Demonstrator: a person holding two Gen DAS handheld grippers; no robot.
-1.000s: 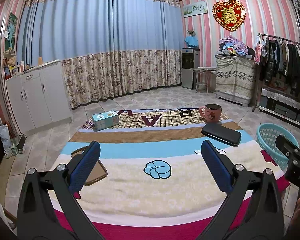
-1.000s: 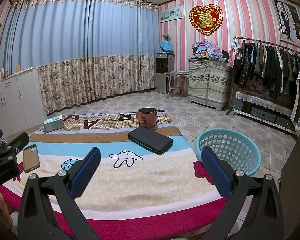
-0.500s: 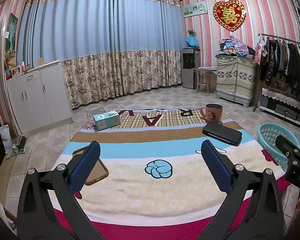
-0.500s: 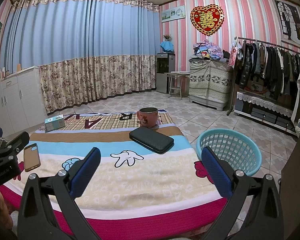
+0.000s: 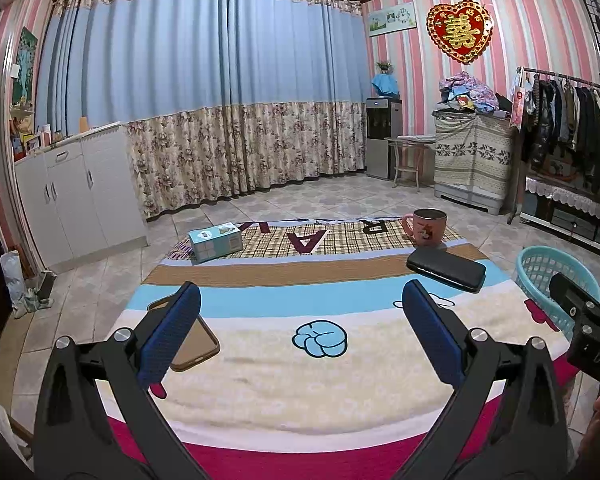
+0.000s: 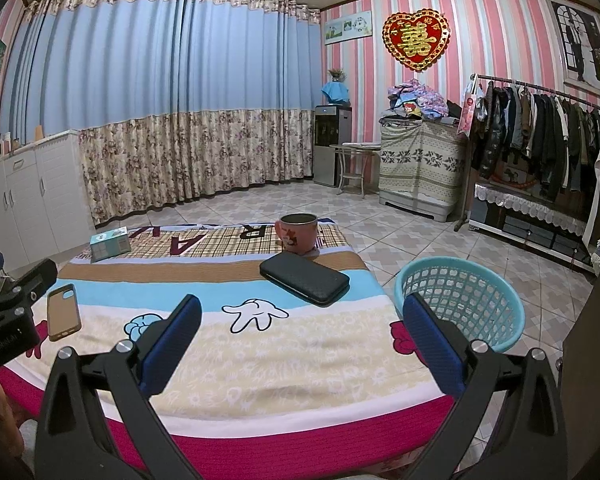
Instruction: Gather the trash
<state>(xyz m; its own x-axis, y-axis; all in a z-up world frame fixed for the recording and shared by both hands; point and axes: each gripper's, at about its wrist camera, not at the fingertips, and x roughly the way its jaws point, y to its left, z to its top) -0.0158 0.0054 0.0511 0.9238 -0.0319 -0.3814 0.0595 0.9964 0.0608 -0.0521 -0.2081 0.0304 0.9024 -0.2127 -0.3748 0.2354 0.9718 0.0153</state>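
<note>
Both tools sit low at the near edge of the round desk w/ striped cartoon cloth [image 6: 284, 364], pointing across it. Left tool [image 5: 300, 334]: blue pads spread wide, nothing between them. Right tool [image 6: 300, 334]: same, released and empty.

On the cloth: tan phone case, flat rectangle [image 5: 196, 344], just beside the left tool's left pad; teal cardboard tissue box [image 5: 215, 241] at the far left edge; pink ceramic mug w/ cartoon print [image 6: 297, 233] at the far right; black textured wallet-like case [image 6: 304, 283] just in front of the mug. Light-blue plastic lattice basket [image 6: 460, 300] stands on the tiled floor right beside the desk, on the right tool's side; the part of its inside that shows looks empty, but the bottom isn't fully in view.

No obvious trash (wrappers, paper scraps) shows on the cloth, so which item counts as trash can't be settled from here. Scene fits two stages: tools poised w/ items yet to go into the basket, or collecting done w/ only keepers left on the desk.

If sth is to be picked, the flat phone case and wallet call for a low, edge-on pinch; the basket is an easy drop for the right tool.
</note>
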